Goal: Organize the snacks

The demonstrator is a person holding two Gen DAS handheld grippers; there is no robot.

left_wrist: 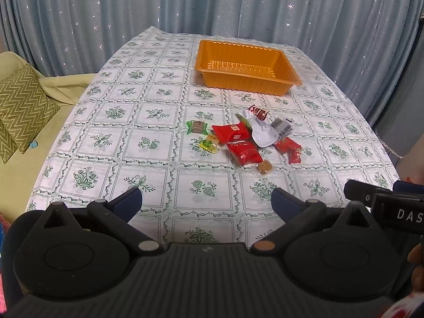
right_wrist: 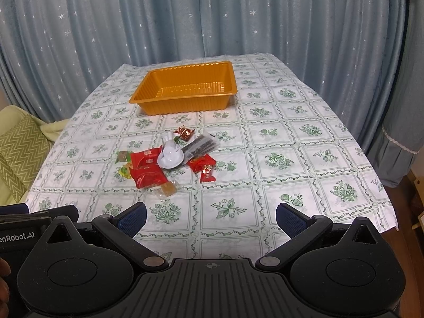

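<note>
An empty orange plastic tray (left_wrist: pixel 288 75) (right_wrist: pixel 185 106) stands at the far side of the table. In front of it lies a loose pile of wrapped snacks: red packets (left_wrist: pixel 242 152) (right_wrist: pixel 147 171), a white packet (left_wrist: pixel 262 132) (right_wrist: pixel 171 156), a dark striped packet (left_wrist: pixel 282 127) (right_wrist: pixel 200 144), a green-wrapped sweet (left_wrist: pixel 196 127) and a small brown candy (left_wrist: pixel 264 167) (right_wrist: pixel 168 188). My left gripper (left_wrist: pixel 206 202) hangs open above the near table edge, well short of the pile. My right gripper (right_wrist: pixel 211 218) is open too, nothing between its fingers, the pile ahead to its left.
The table wears a white cloth (left_wrist: pixel 148 143) (right_wrist: pixel 291 159) with green floral squares. Blue starred curtains (left_wrist: pixel 185 2) (right_wrist: pixel 212 13) close the back. A green sofa with a zigzag cushion (left_wrist: pixel 23 106) (right_wrist: pixel 18 145) sits left of the table. The other gripper's body (left_wrist: pixel 392 206) shows at the right edge.
</note>
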